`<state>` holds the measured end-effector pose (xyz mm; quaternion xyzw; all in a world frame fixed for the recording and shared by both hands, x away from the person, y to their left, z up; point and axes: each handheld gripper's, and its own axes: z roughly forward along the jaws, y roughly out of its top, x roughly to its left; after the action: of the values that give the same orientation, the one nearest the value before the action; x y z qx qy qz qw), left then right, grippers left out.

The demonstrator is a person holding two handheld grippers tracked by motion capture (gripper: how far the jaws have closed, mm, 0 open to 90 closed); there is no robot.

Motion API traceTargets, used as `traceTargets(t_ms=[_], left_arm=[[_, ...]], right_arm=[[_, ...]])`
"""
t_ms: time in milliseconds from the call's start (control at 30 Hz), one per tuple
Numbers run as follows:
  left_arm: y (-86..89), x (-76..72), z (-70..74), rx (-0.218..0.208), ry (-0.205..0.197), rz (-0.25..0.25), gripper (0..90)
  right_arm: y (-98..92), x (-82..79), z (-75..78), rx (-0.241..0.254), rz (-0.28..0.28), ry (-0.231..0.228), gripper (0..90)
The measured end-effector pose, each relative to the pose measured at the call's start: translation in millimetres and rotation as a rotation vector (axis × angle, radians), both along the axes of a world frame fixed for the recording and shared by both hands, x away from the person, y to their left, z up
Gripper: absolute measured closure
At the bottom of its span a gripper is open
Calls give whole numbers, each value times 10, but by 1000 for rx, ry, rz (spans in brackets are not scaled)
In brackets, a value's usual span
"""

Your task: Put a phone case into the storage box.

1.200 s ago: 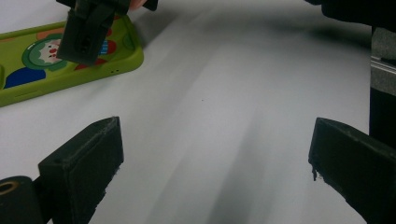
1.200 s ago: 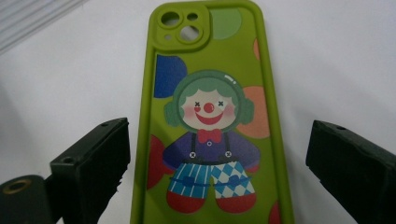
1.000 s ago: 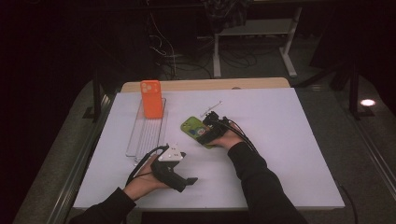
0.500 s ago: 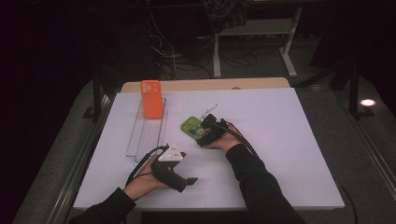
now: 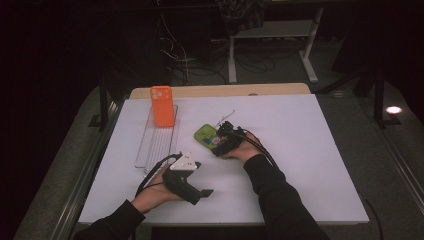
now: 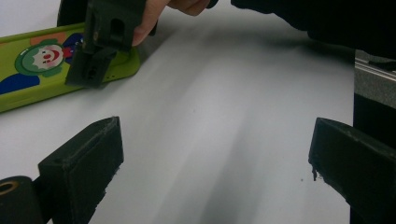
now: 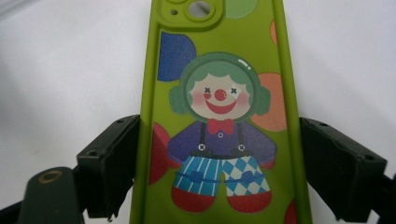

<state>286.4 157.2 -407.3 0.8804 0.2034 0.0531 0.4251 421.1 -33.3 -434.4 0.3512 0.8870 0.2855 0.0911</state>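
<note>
A green phone case [image 7: 219, 116] printed with a clown lies flat on the white table [image 5: 300, 150]. My right gripper [image 7: 219, 163] straddles its lower half. Its jaws have just been closing and both pads now rest against the case's long edges. From above, the right gripper [image 5: 220, 141] sits at the near end of the green case [image 5: 206, 134]. My left gripper [image 6: 215, 158] stands open over bare table, nothing between its jaws. It looks toward the green case [image 6: 32, 74] and the right gripper [image 6: 100, 46]. The left gripper [image 5: 200, 190] lies near the table's front edge.
An orange phone case [image 5: 162, 106] stands upright at the far end of a clear ribbed tray [image 5: 155, 145] left of centre. A thin cable [image 5: 226, 116] lies beyond the green case. Dark floor, cables and a metal stand [image 5: 270, 45] lie past the table.
</note>
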Motion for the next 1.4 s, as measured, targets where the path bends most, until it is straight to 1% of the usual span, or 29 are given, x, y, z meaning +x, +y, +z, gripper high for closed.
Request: traceTargets(t_ms=[33,67,100,133,200,333,367,400,433,533,600,667,767,800,867,933,967,1000,1067,1133,1167,1300,1400], left_arm=[[-4,18,32,1,0,-4,29],[-9,31,49,-1,-3,-2,29],[-11,63,84,8,-9,-7,29],[-19,78,113,7,-3,-1,29],[-36,126,169,10,-7,-4,29],[-96,235,272,20,-10,-20,29],[-107,269,295,30,-15,-27,29],[-129,296,308,18,-11,-24,29],[-138,324,321,22,-13,-33,29],[-186,432,361,14,-9,-52,29],[-211,496,387,12,-20,-72,29],[-234,545,412,6,-28,-86,29],[-253,611,446,7,-38,-103,29],[-253,633,454,4,-45,-107,30],[-248,655,473,-19,-39,-118,30],[-231,671,482,-41,-42,-144,30],[-223,676,477,-33,-28,-158,30],[-214,672,474,-19,-33,-169,30],[-199,659,463,-7,-40,-189,30],[-205,644,447,-11,-28,-197,29],[-209,643,443,1,-37,-213,30],[-242,605,416,34,-38,-238,29],[-268,582,404,51,-58,-258,30]], right_arm=[[-27,-2,37,-2,5,-10,153],[-55,-9,78,3,6,-9,153],[-80,-15,109,4,8,-13,153],[-129,-26,163,13,9,-14,154],[-223,-43,238,21,11,-12,153],[-436,-81,352,15,17,-23,153],[-492,-95,374,21,25,-17,153],[-550,-111,399,26,27,-14,153],[-609,-126,419,30,27,-15,153],[-777,-175,462,45,35,-14,153],[-874,-215,481,39,51,-15,153],[-970,-273,496,46,73,-12,153],[-1051,-346,492,46,98,-9,153],[-1067,-367,487,42,117,-2,153],[-1088,-401,462,10,162,-7,153],[-1095,-433,433,7,206,-16,153],[-1091,-450,424,10,224,-7,153],[-1081,-471,416,12,240,0,152],[-1063,-493,405,17,293,7,152],[-1029,-526,410,27,333,13,153],[-1017,-534,414,33,348,14,153],[-937,-602,441,40,422,16,152],[-864,-660,463,50,479,26,152]])
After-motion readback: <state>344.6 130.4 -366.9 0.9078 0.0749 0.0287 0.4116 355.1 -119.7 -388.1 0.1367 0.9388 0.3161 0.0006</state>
